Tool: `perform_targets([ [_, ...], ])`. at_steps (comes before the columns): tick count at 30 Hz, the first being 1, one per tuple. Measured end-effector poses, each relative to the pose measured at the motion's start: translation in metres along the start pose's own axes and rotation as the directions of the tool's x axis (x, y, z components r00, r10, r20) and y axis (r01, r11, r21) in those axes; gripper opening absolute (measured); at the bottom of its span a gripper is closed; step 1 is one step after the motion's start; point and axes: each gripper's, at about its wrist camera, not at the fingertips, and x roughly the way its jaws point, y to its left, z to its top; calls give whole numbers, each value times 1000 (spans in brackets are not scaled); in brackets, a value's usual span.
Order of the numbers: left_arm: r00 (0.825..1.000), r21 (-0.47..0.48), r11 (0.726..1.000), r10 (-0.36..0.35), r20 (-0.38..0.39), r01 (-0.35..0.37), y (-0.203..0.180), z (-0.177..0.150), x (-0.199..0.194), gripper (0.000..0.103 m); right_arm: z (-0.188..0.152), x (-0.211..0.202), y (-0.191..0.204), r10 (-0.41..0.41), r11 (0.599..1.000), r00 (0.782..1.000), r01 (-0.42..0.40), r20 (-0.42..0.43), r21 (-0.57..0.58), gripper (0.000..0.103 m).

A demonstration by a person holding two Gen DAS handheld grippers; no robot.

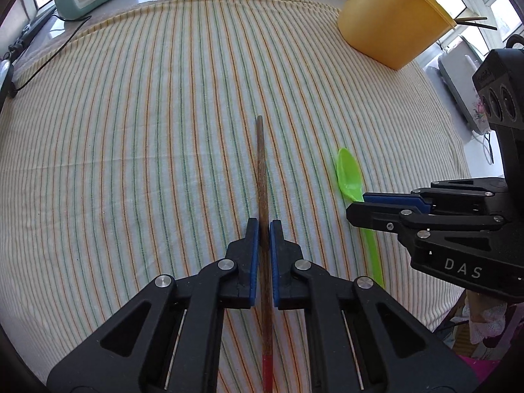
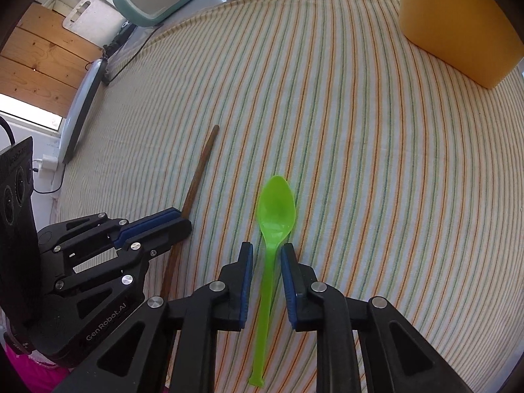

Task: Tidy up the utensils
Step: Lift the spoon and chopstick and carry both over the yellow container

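Left wrist view: the left gripper (image 1: 264,229) has its 2 blue-padded jaws drawn close around a brown chopstick (image 1: 261,170), which lies flat on the striped cloth (image 1: 131,131) and runs straight away from the camera; whether the pads actually press the stick cannot be told. Its near end is red. To the right, the right gripper (image 1: 357,208) sits low over a green spoon (image 1: 348,173). A yellow tub (image 1: 389,19) stands at the far right of the cloth, with thin sticks poking over its rim. Right wrist view: the right gripper's jaws stand apart on either side of the spoon's handle, with a visible gap on each side; the spoon lies flat, bowl pointing away. The chopstick lies just left of the spoon, passing under the left gripper's fingers (image 2: 154,229).
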Motion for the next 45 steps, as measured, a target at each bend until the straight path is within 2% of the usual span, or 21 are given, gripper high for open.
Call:
perform_targets([
  [2,1000,-27,1000,-12,10,12,6,-1,-3,4,0,0,0,3,1000,1000,-3,-1,-8,5],
  [6,999,-59,998,-17,45,20,12,-3,-14,4,-1,-3,-5,38,999,999,-38,14,9,5],
  [11,993,-76,997,-22,118,31,11,-2,-40,4,-4,-25,-8,49,999,996,-49,81,-9,5],
  [15,982,-60,998,-8,187,20,1,-4,-64,4,-8,-52,-11,35,999,988,-29,150,-43,5],
  [21,960,-23,1000,-2,279,9,-22,0,-96,4,-17,-94,-20,22,996,965,3,263,-93,4],
  [31,928,21,1000,-3,373,-5,-61,16,-122,4,-25,-152,-34,-14,992,894,70,447,-109,4],
  [34,921,29,1000,-16,389,5,-71,22,-127,4,-25,-167,-46,-8,995,870,55,492,-81,4],
  [45,877,90,996,-62,476,22,-106,68,-149,4,-10,-231,-79,-39,997,778,75,627,-31,4],
])
